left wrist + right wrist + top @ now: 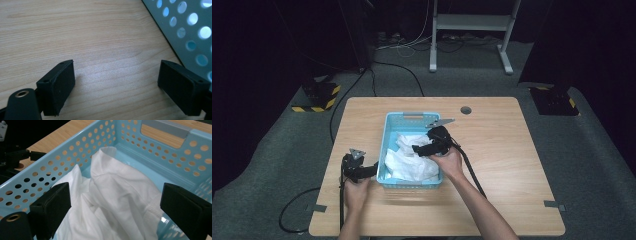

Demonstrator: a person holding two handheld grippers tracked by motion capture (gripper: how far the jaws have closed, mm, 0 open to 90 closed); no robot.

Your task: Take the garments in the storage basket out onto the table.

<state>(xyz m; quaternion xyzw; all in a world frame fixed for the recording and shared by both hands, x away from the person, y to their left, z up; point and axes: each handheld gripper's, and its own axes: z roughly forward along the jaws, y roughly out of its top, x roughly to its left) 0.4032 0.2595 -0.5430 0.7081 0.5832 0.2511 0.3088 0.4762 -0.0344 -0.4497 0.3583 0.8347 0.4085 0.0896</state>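
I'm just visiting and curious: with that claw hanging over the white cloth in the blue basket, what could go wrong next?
The right gripper is open above the crumpled white cloth. It may pinch only one loose fold, so the cloth could slip out or trail.

The cloth lies against the basket wall; lifting it might snag the rim and tip or drag the light basket.

The left gripper is open over the table beside the basket, not holding it, so nothing steadies it.
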